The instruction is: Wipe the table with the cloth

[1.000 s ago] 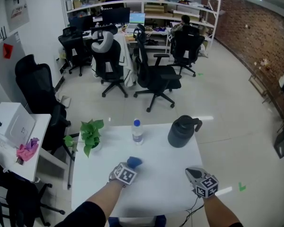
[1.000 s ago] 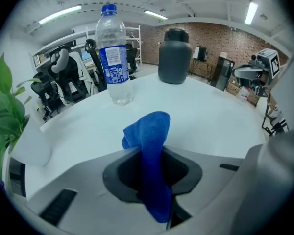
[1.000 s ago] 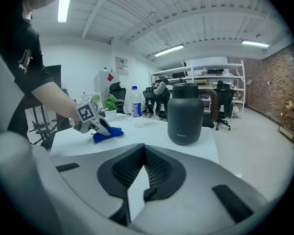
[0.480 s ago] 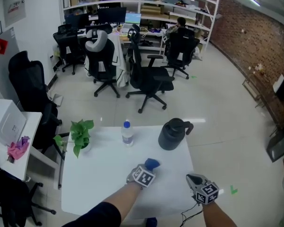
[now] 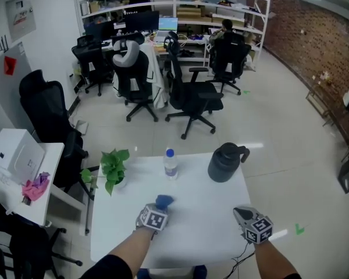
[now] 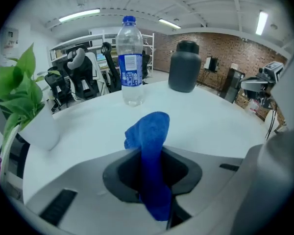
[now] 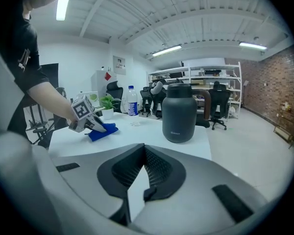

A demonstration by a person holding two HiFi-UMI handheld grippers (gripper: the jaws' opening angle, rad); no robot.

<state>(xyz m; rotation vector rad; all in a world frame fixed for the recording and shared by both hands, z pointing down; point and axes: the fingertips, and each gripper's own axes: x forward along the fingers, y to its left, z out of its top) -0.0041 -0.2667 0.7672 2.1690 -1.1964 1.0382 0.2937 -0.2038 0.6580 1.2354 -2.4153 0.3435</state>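
One small blue cloth does the wiping here. It is pinched in the narrowly set jaws of the left gripper, and its free end bunches out ahead onto the white table, near the middle and on the person's side of the bottle. The right gripper hovers near the table's right front corner with its jaws together on nothing. The main risk, as I judge it, is a forward or sideways stroke that runs too far. The clear plastic water bottle with a blue cap and label stands tall and narrow just beyond the cloth, so a knock from the gripper could tip it. The leafy green plant in a white pot to the left could also be shoved, while the dark grey jug with a handle to the right looks heavier and steadier. A second worry is the grip, since only a fold of cloth sits between the jaws. Hard drag against the tabletop might pull it free, or leave just a small wad touching the surface. Counted on the table are one cloth, one bottle, one plant and one jug, and above it two grippers.
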